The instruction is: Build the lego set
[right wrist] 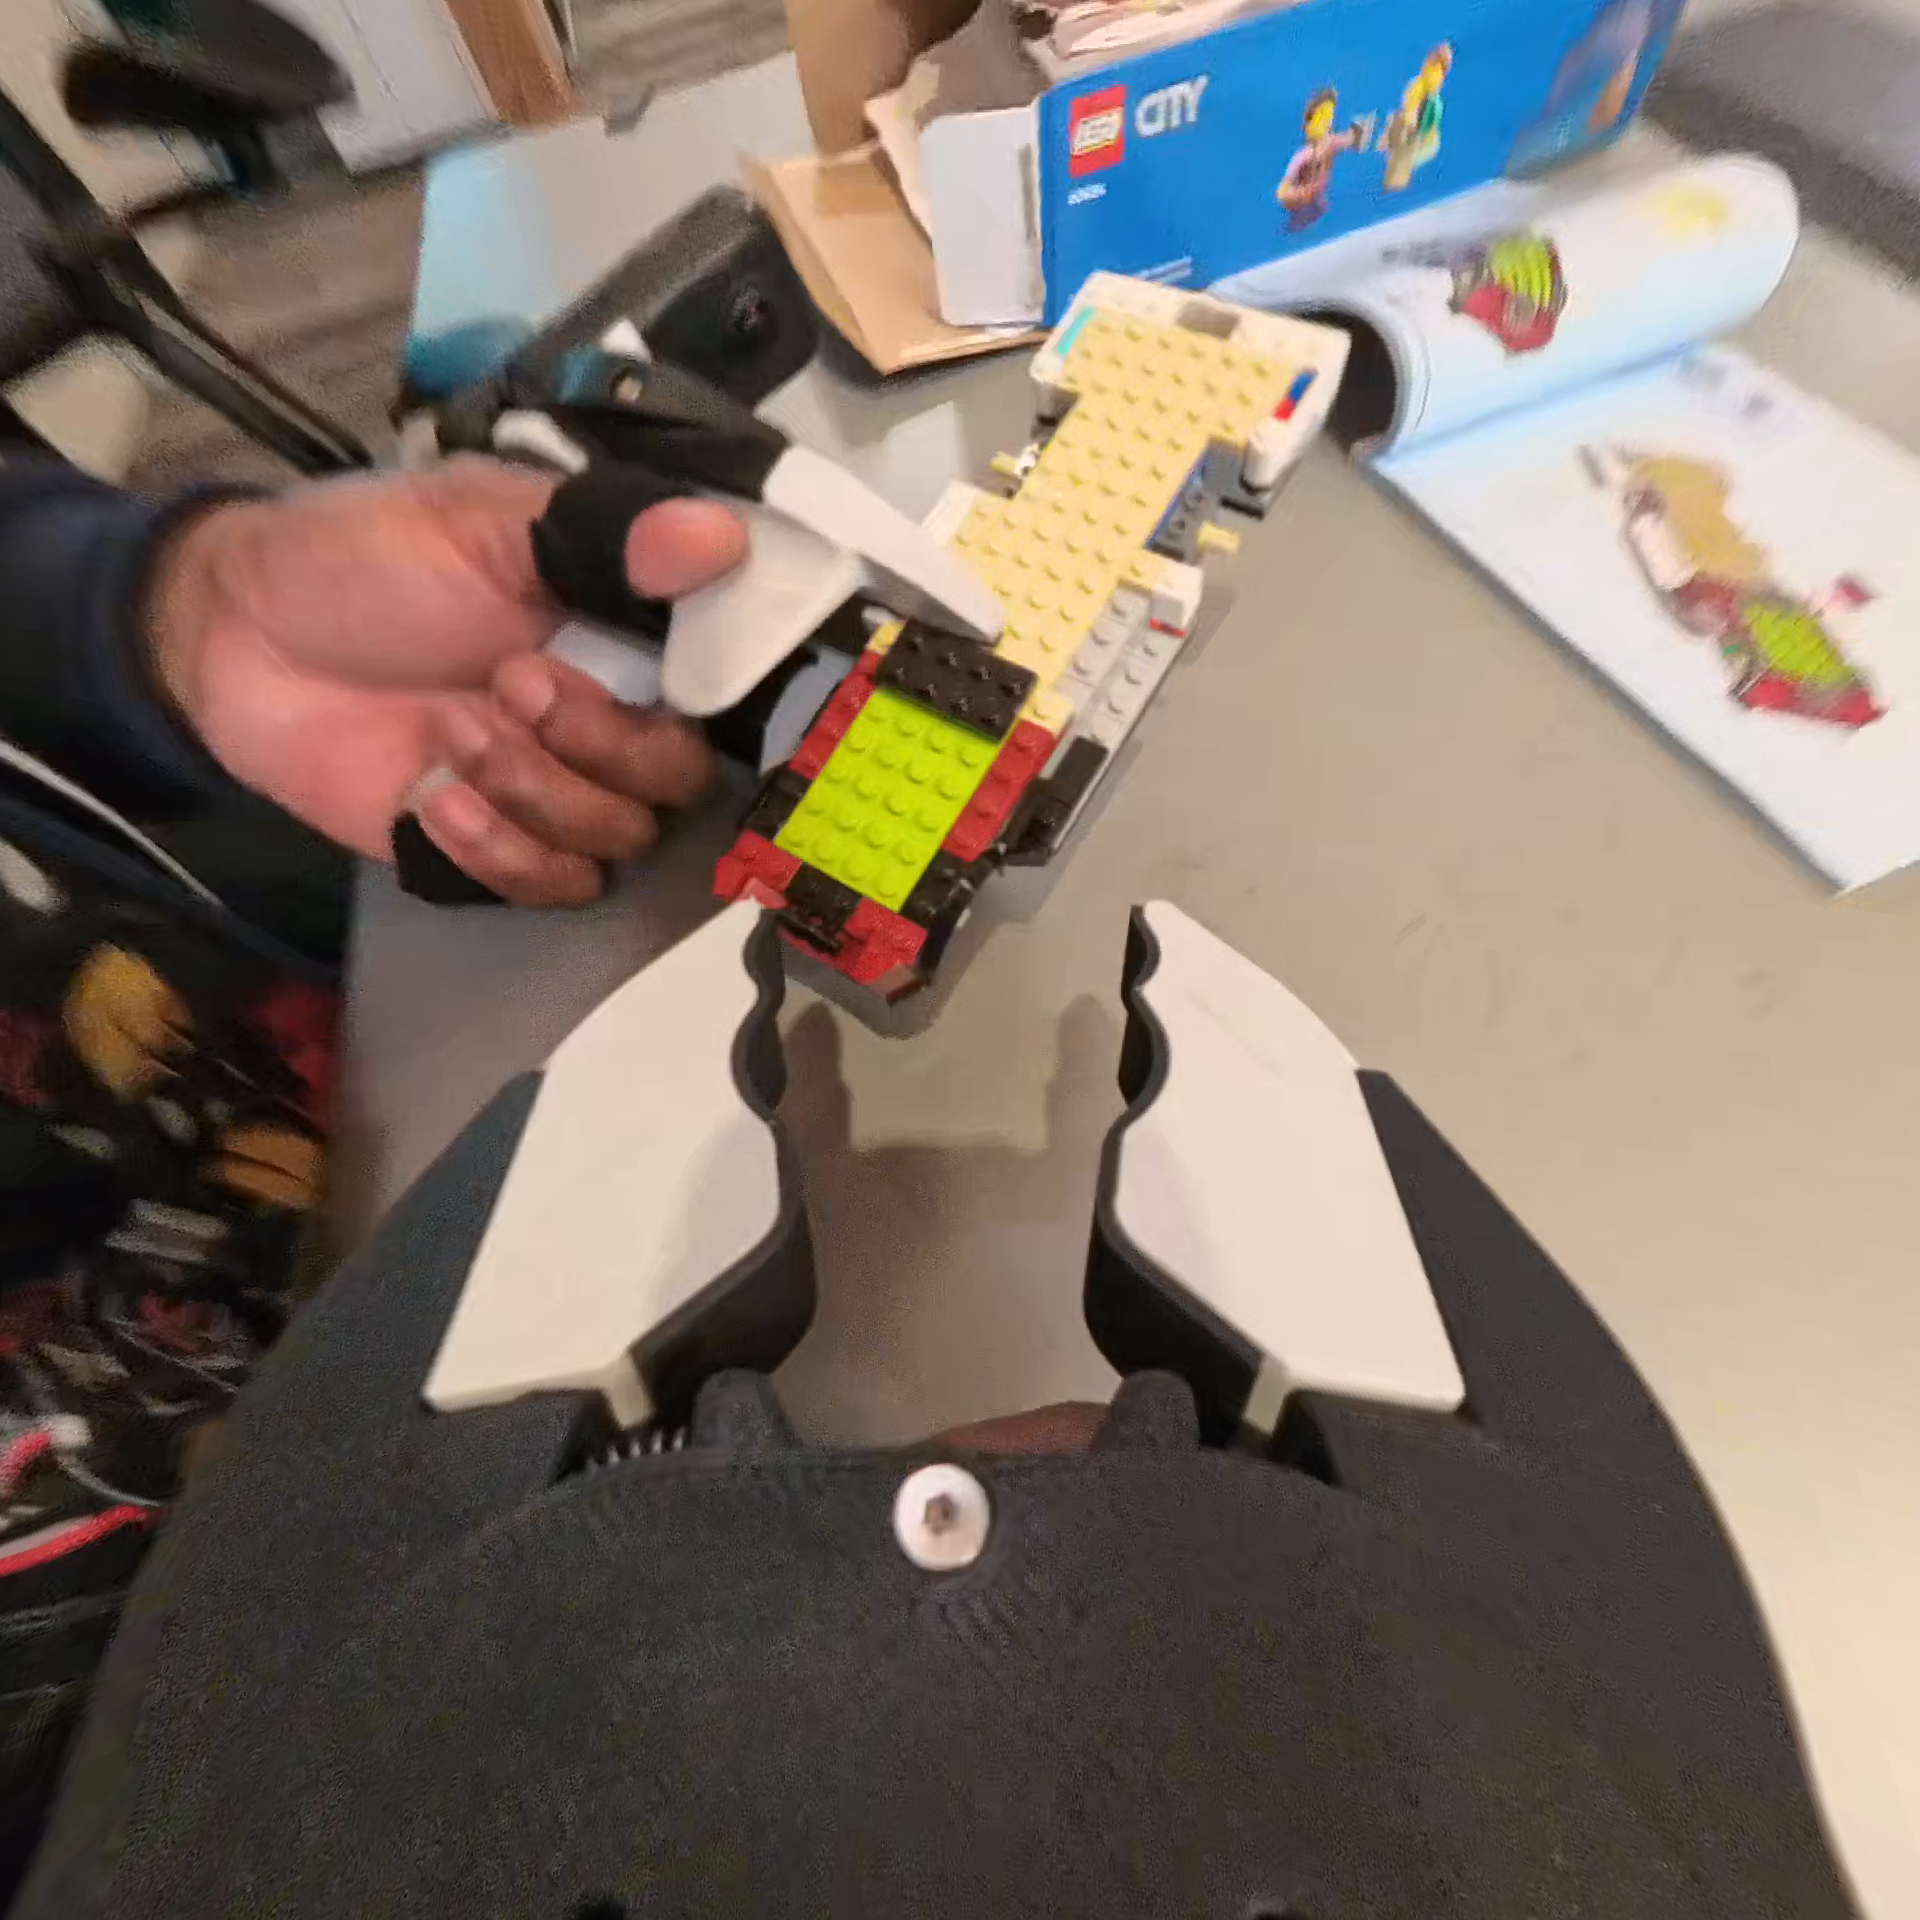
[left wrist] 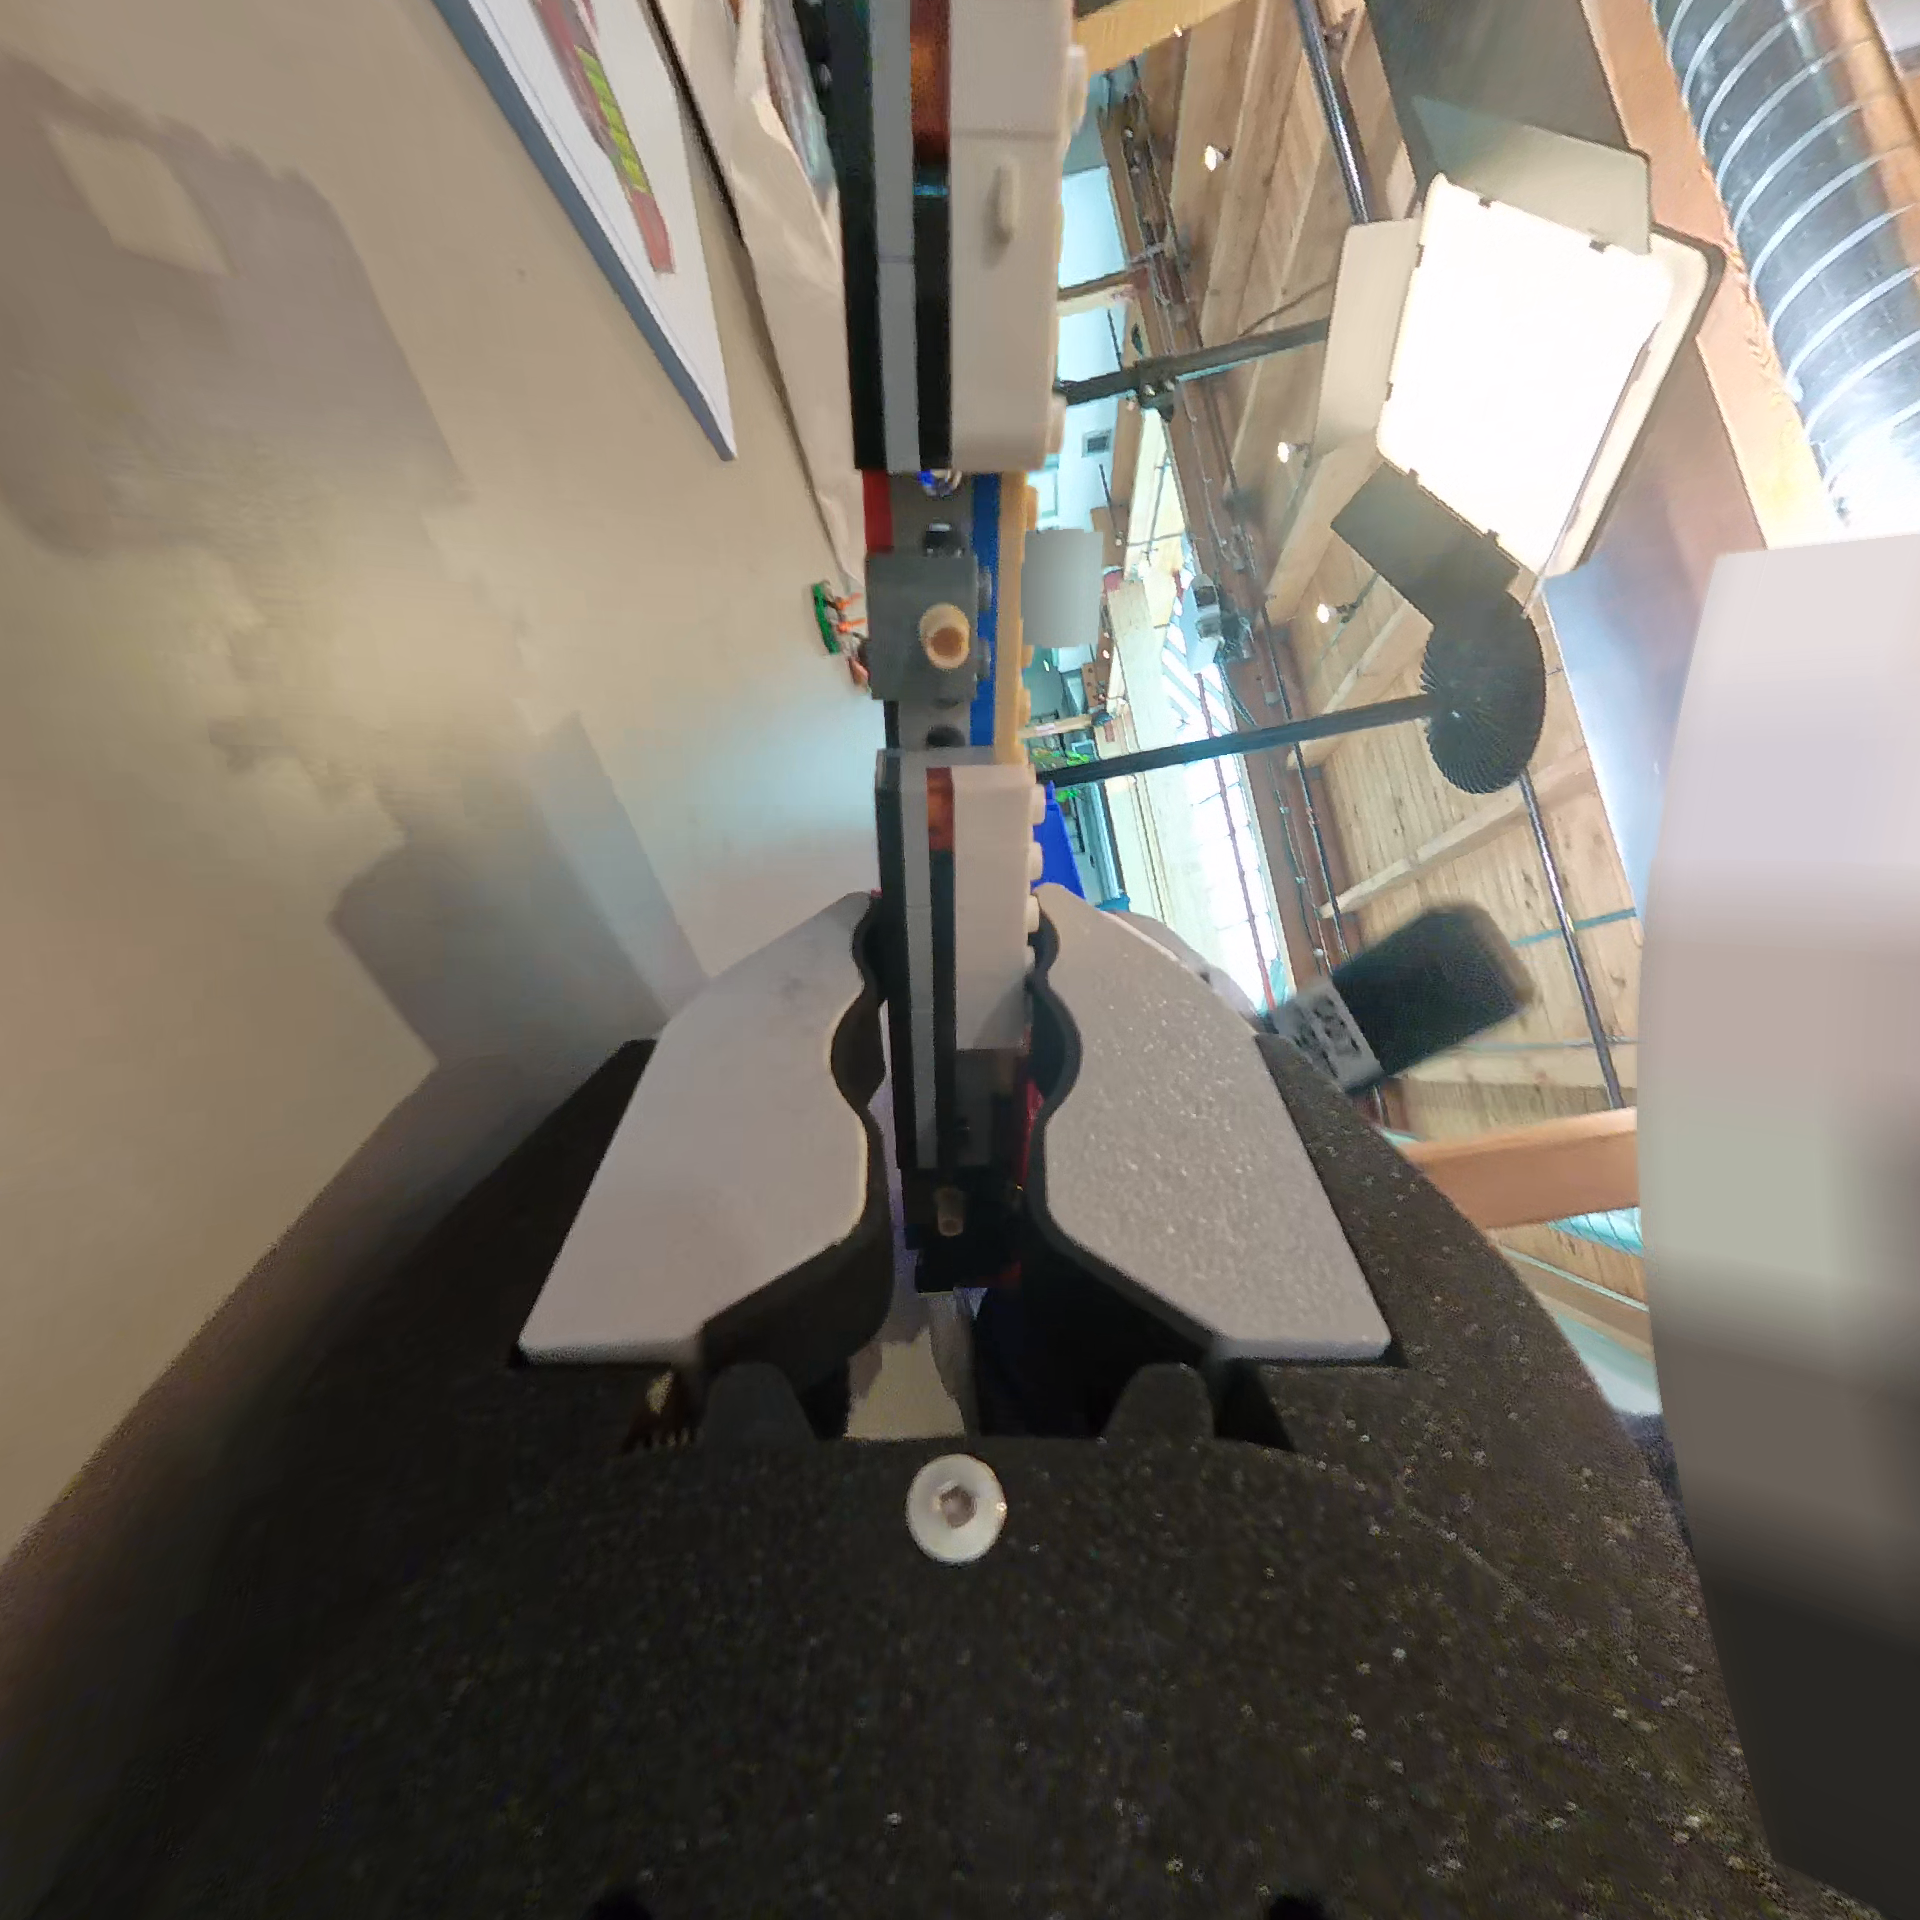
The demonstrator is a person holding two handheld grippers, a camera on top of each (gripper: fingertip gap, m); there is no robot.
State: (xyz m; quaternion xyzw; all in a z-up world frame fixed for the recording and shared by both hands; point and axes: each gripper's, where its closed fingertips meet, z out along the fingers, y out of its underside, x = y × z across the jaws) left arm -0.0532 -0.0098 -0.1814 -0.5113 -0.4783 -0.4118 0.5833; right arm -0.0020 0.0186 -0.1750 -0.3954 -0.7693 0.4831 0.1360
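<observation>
My left gripper [left wrist: 956,925] is shut on a long brick-built model [left wrist: 966,831], seen edge-on, with both pads pressed on its white and black side layers. In the right wrist view the same model [right wrist: 894,790] hangs above the grey table [right wrist: 1403,1039]. It has a lime plate framed in red and black and a tan studded deck [right wrist: 1122,468]. The left gripper's white fingers [right wrist: 831,540] clamp it from the left, held by a person's hand [right wrist: 395,665]. My right gripper [right wrist: 940,920] is open. The model's red end lies just at its fingertips, nearest the left fingertip [right wrist: 717,956].
A blue toy box [right wrist: 1330,135] and torn cardboard [right wrist: 862,260] lie at the table's far side. An open instruction booklet [right wrist: 1662,540] lies to the right. A patterned dark fabric [right wrist: 156,1143] is at the left edge. A lamp panel [left wrist: 1507,364] hangs overhead.
</observation>
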